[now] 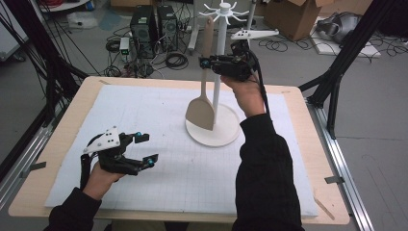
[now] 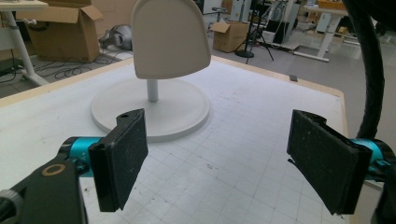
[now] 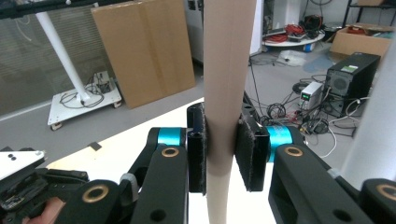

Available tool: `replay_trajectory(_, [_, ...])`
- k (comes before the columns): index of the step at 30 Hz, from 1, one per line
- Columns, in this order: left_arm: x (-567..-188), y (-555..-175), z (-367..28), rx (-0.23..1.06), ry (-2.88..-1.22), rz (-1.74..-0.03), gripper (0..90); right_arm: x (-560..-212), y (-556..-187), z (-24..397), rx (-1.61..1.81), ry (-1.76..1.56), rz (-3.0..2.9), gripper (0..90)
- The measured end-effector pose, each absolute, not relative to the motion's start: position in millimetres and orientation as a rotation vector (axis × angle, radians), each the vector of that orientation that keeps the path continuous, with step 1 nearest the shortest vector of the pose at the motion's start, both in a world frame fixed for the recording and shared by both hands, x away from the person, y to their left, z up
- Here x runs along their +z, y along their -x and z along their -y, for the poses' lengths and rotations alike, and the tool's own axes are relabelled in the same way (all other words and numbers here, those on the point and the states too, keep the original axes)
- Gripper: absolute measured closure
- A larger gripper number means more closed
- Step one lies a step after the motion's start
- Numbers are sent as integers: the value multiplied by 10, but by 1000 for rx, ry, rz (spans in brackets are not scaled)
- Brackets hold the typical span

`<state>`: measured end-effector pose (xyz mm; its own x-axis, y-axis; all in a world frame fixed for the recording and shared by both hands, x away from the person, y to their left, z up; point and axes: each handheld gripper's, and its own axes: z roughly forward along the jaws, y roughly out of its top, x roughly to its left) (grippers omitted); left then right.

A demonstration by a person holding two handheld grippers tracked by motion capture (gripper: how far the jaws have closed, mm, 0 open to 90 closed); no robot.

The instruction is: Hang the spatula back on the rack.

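Right of centre in the high view, the right gripper [image 1: 208, 63] was clamped on the handle of a beige spatula [image 1: 201, 111], whose blade hung over the round base of the white rack [image 1: 222, 134]. The rack's pole stood just behind the handle. At lower left, the left gripper [image 1: 146, 150] hovered above the white gridded mat [image 1: 144, 115], jaws wide apart and empty. The right gripper view showed both pads [image 3: 247, 154] pressing the handle; the left gripper view showed the blade's broad face [image 2: 169, 39].
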<state>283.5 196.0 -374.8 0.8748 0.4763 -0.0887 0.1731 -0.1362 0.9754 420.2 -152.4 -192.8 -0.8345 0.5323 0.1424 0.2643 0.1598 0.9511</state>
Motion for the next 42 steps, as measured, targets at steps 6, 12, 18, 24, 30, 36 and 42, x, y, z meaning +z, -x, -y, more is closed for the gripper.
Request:
replay_trajectory(6, [-3755,-2845,-1951,282,-1715,-505,206,-1946,-4249,1576,1722,-830,-2197,761])
replay_trajectory(12, [-3757,-2845,-1951,281,-1715,-507,207,-1964,-4257,1611,1704,-841,-2194,760])
replay_trajectory(18, [-3756,-2848,-1965,283,-1711,-507,206,-1971,-4233,1635,1731,-898,-2150,609])
replay_trajectory(24, [-3768,-2863,-2057,294,-1678,-533,204,-2027,-4083,1711,1687,-899,-2139,467])
replay_trajectory(30, [-3817,-2880,-2126,307,-1668,-561,204,-2401,-3883,1962,1607,-956,-2124,352])
replay_trajectory(36, [-3884,-2920,-2200,345,-1641,-598,199,-2759,-3555,2169,1467,-955,-2084,223])
replay_trajectory(42, [-3939,-2962,-2213,359,-1640,-587,174,-3050,-3307,2360,1378,-939,-2028,159])
